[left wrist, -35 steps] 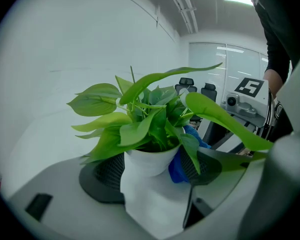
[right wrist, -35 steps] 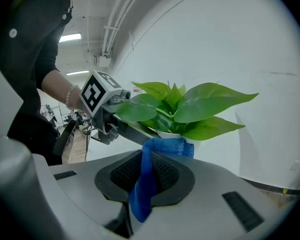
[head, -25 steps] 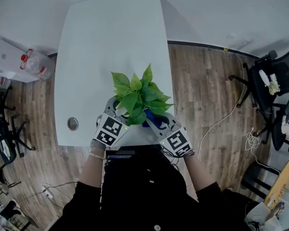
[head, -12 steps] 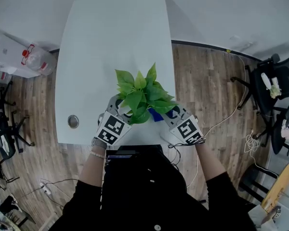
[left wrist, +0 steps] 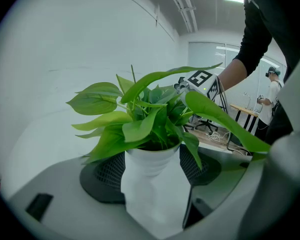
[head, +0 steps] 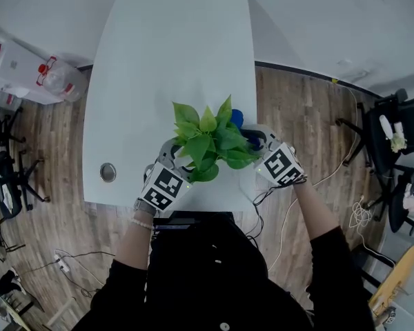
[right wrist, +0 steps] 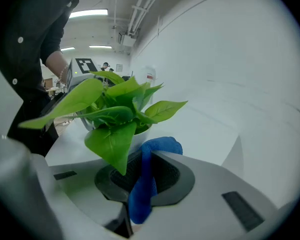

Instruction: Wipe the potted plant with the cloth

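Nearest the person, the left gripper (head: 168, 161) sits where it sat a second ago, its jaws pressed against both sides of the plain white pot (left wrist: 150, 189) at the near edge of the white counter (head: 165, 61). That clamp steadies the green leafy potted plant (head: 210, 143), which stands upright with its leaves spreading over the pot.

The change is on the other side. A second ago the right gripper (head: 260, 145) lay low at the near right of the pot. It has since swung outward and farther along the counter, and now comes at the foliage from the right. Its jaws are closed narrow on a folded blue cloth (right wrist: 142, 184), whose free end curls over the jaw tips just beside the lowest right-hand leaves. Whether the cloth touches a leaf cannot be told from these views.

This looks like a move to a fresh patch of leaves on the far right of the plant. The wiping appears to be under way, not finished.
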A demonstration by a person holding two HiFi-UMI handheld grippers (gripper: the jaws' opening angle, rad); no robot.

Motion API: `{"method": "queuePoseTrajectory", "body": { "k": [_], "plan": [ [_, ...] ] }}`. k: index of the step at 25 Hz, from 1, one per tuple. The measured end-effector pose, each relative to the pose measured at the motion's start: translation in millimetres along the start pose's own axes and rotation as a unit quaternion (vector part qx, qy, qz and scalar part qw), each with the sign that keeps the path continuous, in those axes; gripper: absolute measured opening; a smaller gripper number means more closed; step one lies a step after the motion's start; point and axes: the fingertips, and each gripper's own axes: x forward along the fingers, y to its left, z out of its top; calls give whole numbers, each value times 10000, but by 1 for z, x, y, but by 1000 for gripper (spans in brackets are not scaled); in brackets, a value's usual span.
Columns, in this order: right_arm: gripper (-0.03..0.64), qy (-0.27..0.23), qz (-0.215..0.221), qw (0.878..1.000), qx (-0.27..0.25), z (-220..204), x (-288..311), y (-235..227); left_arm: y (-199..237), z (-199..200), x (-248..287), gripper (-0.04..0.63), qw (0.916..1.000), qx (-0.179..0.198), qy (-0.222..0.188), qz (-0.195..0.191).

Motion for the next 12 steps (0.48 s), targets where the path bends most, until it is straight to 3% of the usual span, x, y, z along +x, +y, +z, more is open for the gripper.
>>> {"method": "queuePoseTrajectory", "body": {
  "k": [6, 12],
  "plan": [
    [80, -59, 164, 9996, -221, 13, 12, -12, -1, 0, 1, 354, 10000, -29, 14, 49],
    [80, -87, 200, 9997, 54, 5, 6, 1, 0, 0, -1, 354, 9999, -69, 12, 104]
  ]
}}
